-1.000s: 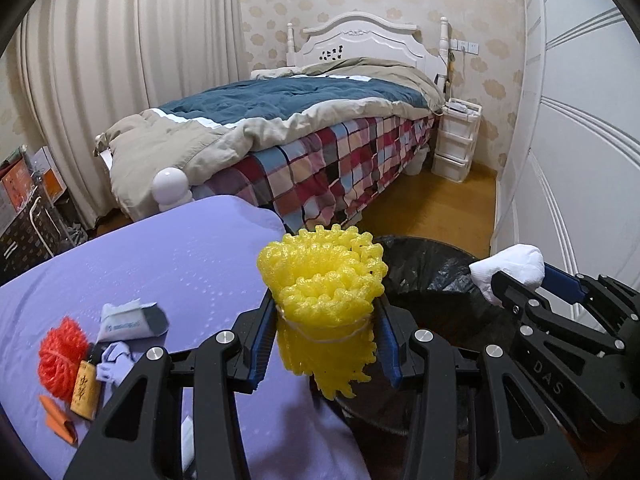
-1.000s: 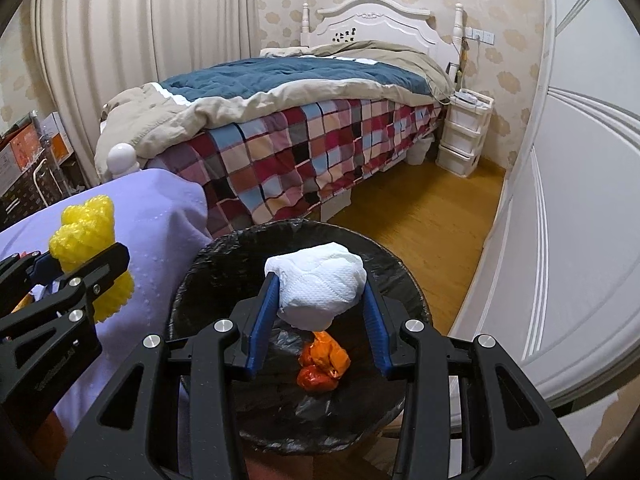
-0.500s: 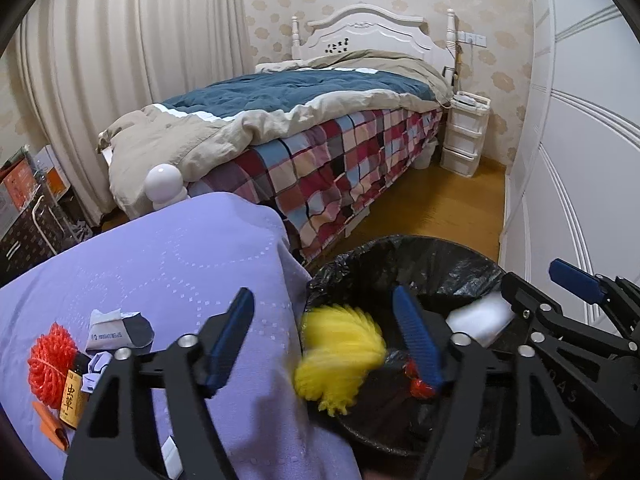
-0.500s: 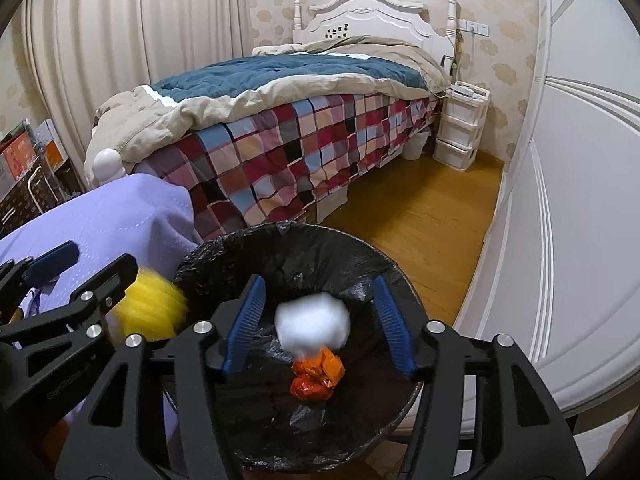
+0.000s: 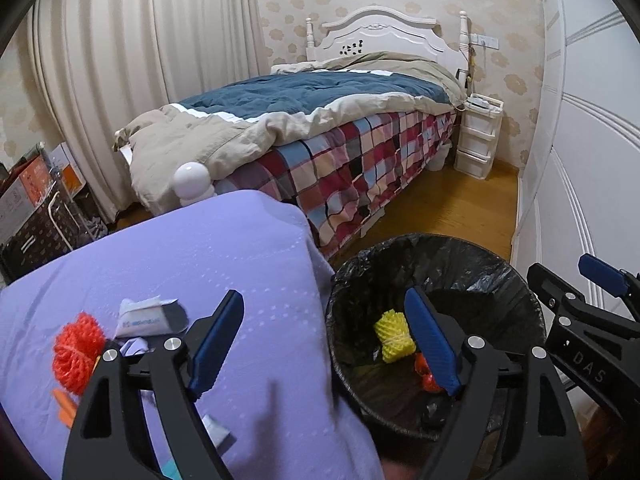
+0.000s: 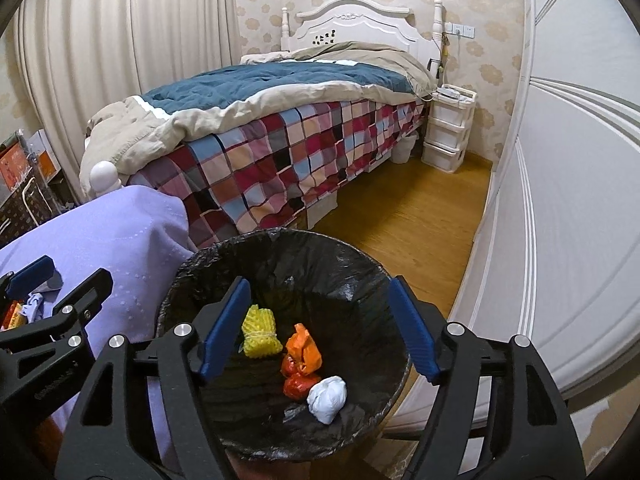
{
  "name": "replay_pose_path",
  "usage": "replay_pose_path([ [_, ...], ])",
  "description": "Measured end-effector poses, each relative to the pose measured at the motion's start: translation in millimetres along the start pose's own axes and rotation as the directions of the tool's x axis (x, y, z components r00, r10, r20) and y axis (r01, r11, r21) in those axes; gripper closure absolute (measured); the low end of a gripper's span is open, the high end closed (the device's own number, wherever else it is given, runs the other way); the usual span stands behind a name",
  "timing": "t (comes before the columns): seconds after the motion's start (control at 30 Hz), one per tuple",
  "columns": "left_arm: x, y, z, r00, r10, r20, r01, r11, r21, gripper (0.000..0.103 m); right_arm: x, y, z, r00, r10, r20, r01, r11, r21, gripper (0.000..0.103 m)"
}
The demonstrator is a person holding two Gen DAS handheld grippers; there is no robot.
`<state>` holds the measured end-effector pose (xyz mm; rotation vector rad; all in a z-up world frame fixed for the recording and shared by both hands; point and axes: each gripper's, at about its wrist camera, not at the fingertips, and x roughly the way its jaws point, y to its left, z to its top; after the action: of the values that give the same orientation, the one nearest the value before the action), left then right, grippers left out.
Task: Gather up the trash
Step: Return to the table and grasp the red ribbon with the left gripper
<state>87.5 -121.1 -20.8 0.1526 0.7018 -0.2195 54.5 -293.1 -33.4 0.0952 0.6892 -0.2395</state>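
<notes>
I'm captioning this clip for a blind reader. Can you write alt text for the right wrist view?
The open right gripper, its jaws just opened, hangs over a black-lined trash bin holding a yellow foam net, orange wrappers and a white tissue ball. A bed stands behind.

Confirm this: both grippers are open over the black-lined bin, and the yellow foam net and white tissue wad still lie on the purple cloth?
Not quite. The right wrist view shows the yellow foam net and white tissue wad inside the black-lined bin, not on the purple cloth. The rest holds.
</notes>
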Motion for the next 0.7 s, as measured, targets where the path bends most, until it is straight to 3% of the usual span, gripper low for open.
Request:
replay_pose_path([
  [0.7, -65, 83, -51, 0.993, 0.116, -0.012, -0.117, 0.99, -0.077, 0.022, -57, 55, -42, 0.995, 0.095, -0.032, -0.097, 0.994, -0.053, 0.033],
])
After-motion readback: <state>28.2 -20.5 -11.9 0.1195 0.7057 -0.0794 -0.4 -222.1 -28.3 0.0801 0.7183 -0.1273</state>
